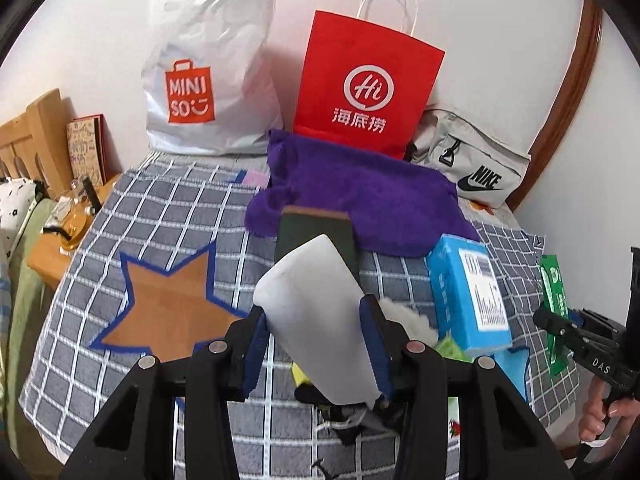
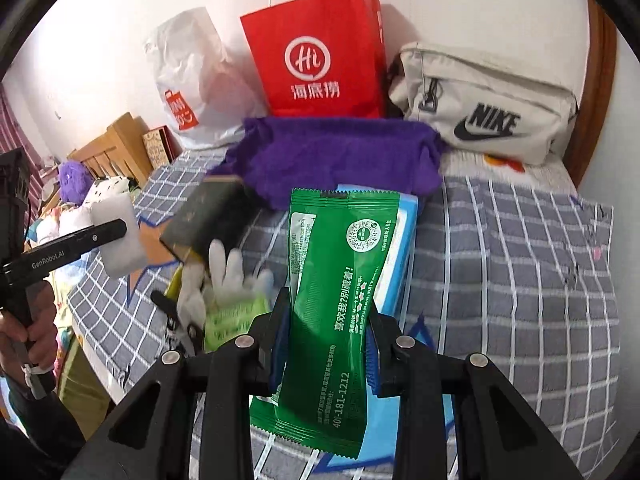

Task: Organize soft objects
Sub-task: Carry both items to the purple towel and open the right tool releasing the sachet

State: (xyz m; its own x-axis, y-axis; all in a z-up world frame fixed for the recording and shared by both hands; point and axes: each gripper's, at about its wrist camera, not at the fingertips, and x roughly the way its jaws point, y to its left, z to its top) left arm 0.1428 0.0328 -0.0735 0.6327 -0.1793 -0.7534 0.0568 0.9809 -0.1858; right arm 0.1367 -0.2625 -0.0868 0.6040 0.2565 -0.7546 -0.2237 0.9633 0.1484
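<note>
Left wrist view: white foam block (image 1: 316,320) clamped between the left gripper (image 1: 316,344) pads, raised above the grey checked blanket (image 1: 168,216). Right wrist view: green foil sachet (image 2: 336,292) pinched by the narrowly parted right gripper (image 2: 330,344), above a blue tissue pack (image 2: 404,248). Purple fleece cloth (image 2: 336,152) lies beyond.

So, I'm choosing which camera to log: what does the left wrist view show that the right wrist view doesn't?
Left wrist only: the orange star patch whole on the checked grey blanket.
Right wrist only: white fabric gloves and a fuzzy purple toy.
Both: the white foam block in the left gripper, the green foil packet in the right gripper, the red paper bag.
</note>
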